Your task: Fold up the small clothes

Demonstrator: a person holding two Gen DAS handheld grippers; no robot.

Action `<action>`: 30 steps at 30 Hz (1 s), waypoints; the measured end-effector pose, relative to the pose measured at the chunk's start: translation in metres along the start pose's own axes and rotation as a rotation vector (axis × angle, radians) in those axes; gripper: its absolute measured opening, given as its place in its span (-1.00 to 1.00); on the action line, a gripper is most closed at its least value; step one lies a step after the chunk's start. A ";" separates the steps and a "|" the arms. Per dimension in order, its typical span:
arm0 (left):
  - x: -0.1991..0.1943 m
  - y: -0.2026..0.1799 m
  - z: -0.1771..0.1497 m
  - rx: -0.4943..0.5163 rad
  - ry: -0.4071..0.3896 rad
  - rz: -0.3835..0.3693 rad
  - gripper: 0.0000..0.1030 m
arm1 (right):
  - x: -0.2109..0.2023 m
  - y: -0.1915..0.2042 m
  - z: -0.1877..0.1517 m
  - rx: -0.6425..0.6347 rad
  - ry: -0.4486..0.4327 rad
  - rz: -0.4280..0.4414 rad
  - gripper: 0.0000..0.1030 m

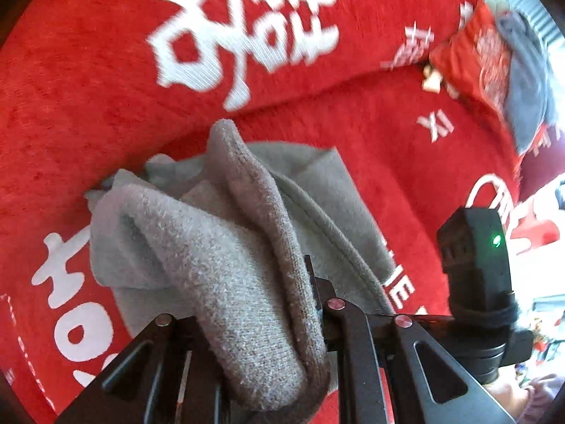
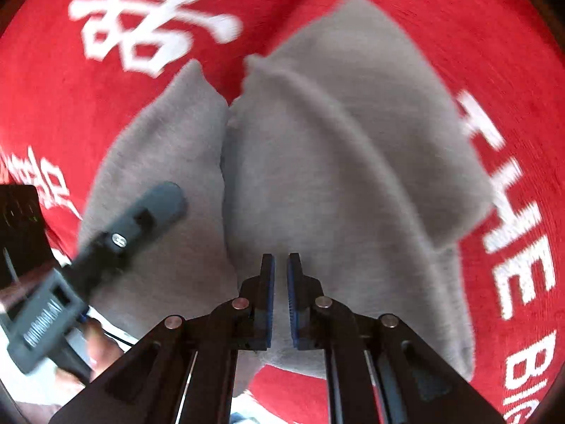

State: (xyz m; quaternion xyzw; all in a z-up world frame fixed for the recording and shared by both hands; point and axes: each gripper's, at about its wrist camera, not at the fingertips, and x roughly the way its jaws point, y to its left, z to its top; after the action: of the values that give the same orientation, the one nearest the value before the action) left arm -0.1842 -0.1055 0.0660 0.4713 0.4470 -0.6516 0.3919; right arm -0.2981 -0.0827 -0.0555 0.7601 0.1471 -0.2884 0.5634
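Note:
A small grey garment (image 1: 197, 247) lies bunched on a red cloth with white lettering (image 1: 88, 88). My left gripper (image 1: 282, 304) is shut on a thick fold of it, which drapes over the fingers and hides the tips. In the right wrist view the same grey garment (image 2: 335, 162) lies in two folded lobes. My right gripper (image 2: 280, 265) hovers just above it with the blue pads nearly together and nothing between them. The left gripper's finger (image 2: 148, 212) reaches in from the left over the garment.
The red cloth (image 2: 423, 17) covers the whole work surface. A red packet with a grey cloth on it (image 1: 501, 70) lies at the far right. The other gripper's black body with a green light (image 1: 476, 247) stands at right. Clutter shows past the cloth's right edge.

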 end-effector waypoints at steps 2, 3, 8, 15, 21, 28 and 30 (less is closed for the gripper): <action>0.005 -0.014 -0.001 0.030 0.001 0.055 -0.65 | -0.002 -0.014 0.003 0.037 0.000 0.041 -0.81; 0.004 -0.015 -0.003 0.041 0.000 0.067 -0.65 | -0.003 -0.018 0.004 0.049 0.000 0.057 -0.75; -0.013 -0.022 -0.001 0.096 -0.018 0.135 -0.58 | -0.012 -0.035 0.015 0.108 -0.016 0.177 -0.20; -0.040 -0.021 -0.013 0.131 -0.086 0.178 -0.56 | -0.018 -0.052 0.028 0.183 -0.028 0.286 0.12; -0.066 0.010 -0.024 0.013 -0.183 0.125 0.92 | -0.042 -0.077 0.022 0.263 -0.056 0.404 0.44; -0.057 0.018 -0.028 -0.027 -0.163 0.146 0.92 | -0.041 -0.080 0.024 0.273 -0.028 0.431 0.56; -0.060 0.036 -0.035 -0.081 -0.160 0.161 0.92 | -0.037 -0.054 0.022 0.217 -0.001 0.398 0.58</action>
State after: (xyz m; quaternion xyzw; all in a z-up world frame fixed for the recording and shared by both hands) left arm -0.1267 -0.0774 0.1111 0.4360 0.4010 -0.6347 0.4963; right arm -0.3630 -0.0819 -0.0788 0.8301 -0.0381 -0.1862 0.5242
